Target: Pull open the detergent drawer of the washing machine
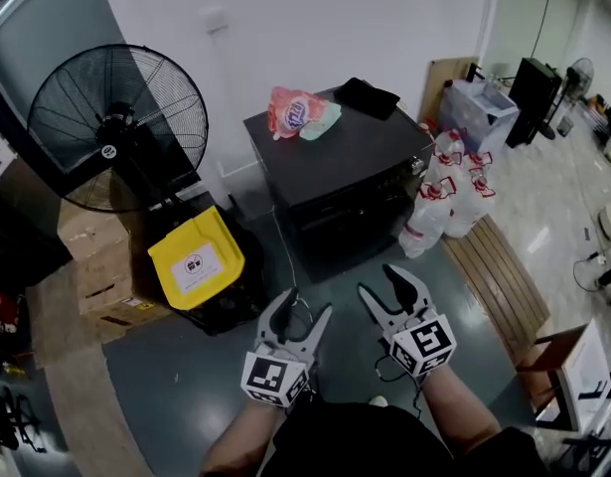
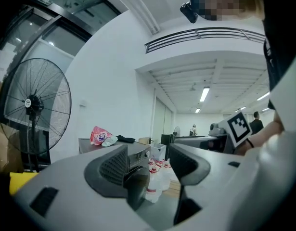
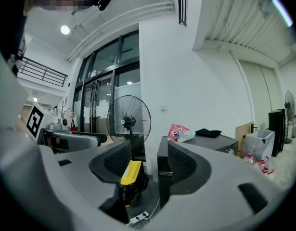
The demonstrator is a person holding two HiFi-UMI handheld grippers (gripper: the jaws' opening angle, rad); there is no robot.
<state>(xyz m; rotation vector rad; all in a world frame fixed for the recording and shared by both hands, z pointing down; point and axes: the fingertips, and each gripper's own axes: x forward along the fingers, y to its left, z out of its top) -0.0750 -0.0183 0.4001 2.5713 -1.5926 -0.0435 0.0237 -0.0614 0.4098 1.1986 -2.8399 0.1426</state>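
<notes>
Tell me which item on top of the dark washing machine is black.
The flat black pouch at the far right corner; the pink bag and pale green packet lie together to its left.

- washing machine [image 1: 335, 167] centre
- fan [image 1: 116, 127] left of it, bin [image 1: 196, 261] before the fan
- bottles [image 1: 449, 197] on floor [image 1: 186, 386], right of it
- packet [image 1: 290, 112] and, probably, a cloth [image 1: 367, 96] on its top

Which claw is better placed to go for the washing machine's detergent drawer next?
Left, marginally. Both claws are open, empty and short of the washing machine, but the left claw points at its front panel, while the right claw points at its corner and the yellow bin.
</notes>
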